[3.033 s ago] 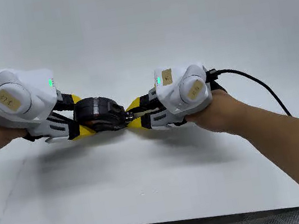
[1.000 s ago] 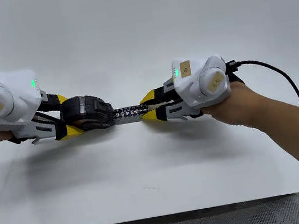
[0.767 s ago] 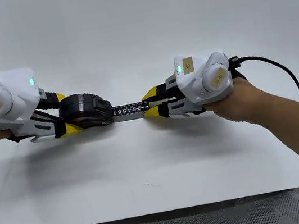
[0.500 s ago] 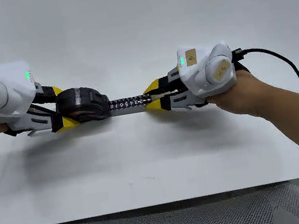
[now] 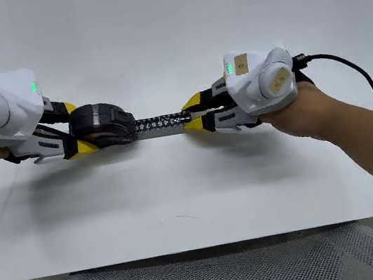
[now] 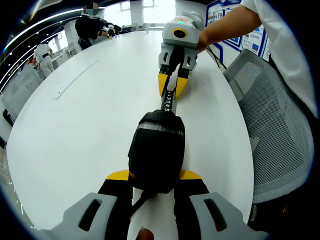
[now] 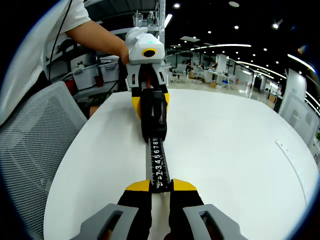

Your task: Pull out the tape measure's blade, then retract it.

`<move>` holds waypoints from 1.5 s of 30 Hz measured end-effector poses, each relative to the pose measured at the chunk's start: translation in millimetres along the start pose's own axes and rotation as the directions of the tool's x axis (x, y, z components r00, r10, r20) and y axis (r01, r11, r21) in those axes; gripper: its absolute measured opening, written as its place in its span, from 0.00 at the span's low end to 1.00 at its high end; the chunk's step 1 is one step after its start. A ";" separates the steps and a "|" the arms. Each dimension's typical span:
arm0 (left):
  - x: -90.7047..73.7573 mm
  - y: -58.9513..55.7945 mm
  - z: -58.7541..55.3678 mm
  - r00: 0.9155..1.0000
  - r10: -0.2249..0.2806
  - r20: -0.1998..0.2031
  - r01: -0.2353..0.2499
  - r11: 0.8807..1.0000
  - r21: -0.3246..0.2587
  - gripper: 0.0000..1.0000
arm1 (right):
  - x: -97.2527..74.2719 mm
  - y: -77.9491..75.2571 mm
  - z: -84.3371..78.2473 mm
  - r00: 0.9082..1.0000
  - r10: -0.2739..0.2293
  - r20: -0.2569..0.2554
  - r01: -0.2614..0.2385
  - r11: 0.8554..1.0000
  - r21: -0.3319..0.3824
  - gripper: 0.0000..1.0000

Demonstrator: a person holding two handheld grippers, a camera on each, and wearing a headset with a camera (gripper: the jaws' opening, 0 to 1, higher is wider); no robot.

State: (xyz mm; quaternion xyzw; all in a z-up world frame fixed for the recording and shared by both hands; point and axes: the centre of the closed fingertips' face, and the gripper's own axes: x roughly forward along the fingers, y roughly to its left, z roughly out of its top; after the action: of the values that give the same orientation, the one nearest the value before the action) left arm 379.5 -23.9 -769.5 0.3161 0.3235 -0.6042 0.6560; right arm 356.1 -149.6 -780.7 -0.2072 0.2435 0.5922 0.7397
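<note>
My left gripper [image 5: 80,128] is closed on the black case of the tape measure [image 5: 102,125]. Its two yellow-tipped jaws press the case from both sides, and the case sits deep between them. In the left gripper view the case stands right in front of the jaws, with the blade going out of its far end.

My right gripper [image 5: 190,114] faces the left one from the other side. Its jaws stand narrow, almost together, and they pinch the free end of the blade [image 5: 161,123]. A short length of the blade is out of the case. It is dark with white numbers, and in the right gripper view I read them from 1 up to 9. The blade runs straight and flat between the case and the right gripper.

Both grippers are low over the white table [image 5: 182,204], near its middle. I cannot tell if the case touches the table top. A black cable [image 5: 352,85] leaves the back of the right gripper and runs over the table toward its right edge. A grey mesh chair [image 5: 208,278] stands at the near edge of the table.
</note>
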 end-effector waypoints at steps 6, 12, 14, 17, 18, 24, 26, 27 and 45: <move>0.6 -1.0 0.2 1.000 0.003 0.002 -0.003 1.000 -0.006 0.26 | -5.6 -2.4 -8.0 1.000 -0.006 -0.018 0.006 1.000 -0.003 0.08; 1.8 -1.4 0.4 1.000 0.004 0.003 -0.004 1.000 -0.005 0.26 | -13.0 -3.8 -15.1 0.999 -0.013 -0.029 0.013 1.000 -0.002 0.08; 2.1 -1.7 0.6 1.000 0.004 0.003 -0.004 1.000 -0.006 0.26 | -15.0 -4.2 -17.2 0.999 -0.014 -0.032 0.014 1.000 -0.001 0.08; 2.6 -1.7 0.7 1.000 0.005 0.004 -0.005 1.000 -0.009 0.26 | -16.8 -4.8 -19.1 0.999 -0.016 -0.033 0.016 1.000 0.003 0.08; 2.7 -1.8 0.7 1.000 0.005 0.004 -0.005 1.000 -0.008 0.26 | -17.3 -4.9 -19.8 0.999 -0.015 -0.034 0.015 1.000 0.001 0.08; 3.7 -1.6 0.6 1.000 0.005 0.004 -0.005 1.000 -0.010 0.26 | -21.9 -6.7 -25.7 0.999 -0.018 -0.046 0.018 1.000 0.005 0.08; 3.8 -1.3 0.4 1.000 0.005 0.004 -0.005 1.000 -0.010 0.26 | -23.8 -6.9 -27.5 0.999 -0.020 -0.050 0.020 1.000 0.001 0.08; 3.8 -1.2 0.4 1.000 0.005 0.004 -0.005 1.000 -0.010 0.26 | -24.8 -7.1 -28.3 0.998 -0.020 -0.051 0.020 1.000 0.002 0.08; 4.0 -0.3 -0.5 1.000 0.005 -0.002 -0.005 1.000 -0.011 0.26 | -43.4 -9.9 -41.2 0.996 -0.035 -0.081 0.036 0.999 0.007 0.08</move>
State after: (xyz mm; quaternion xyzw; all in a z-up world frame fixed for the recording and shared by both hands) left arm 379.4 -25.8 -773.0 0.3142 0.3266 -0.6005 0.6588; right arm 353.2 -209.9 -787.0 -0.2320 0.2721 0.5690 0.7405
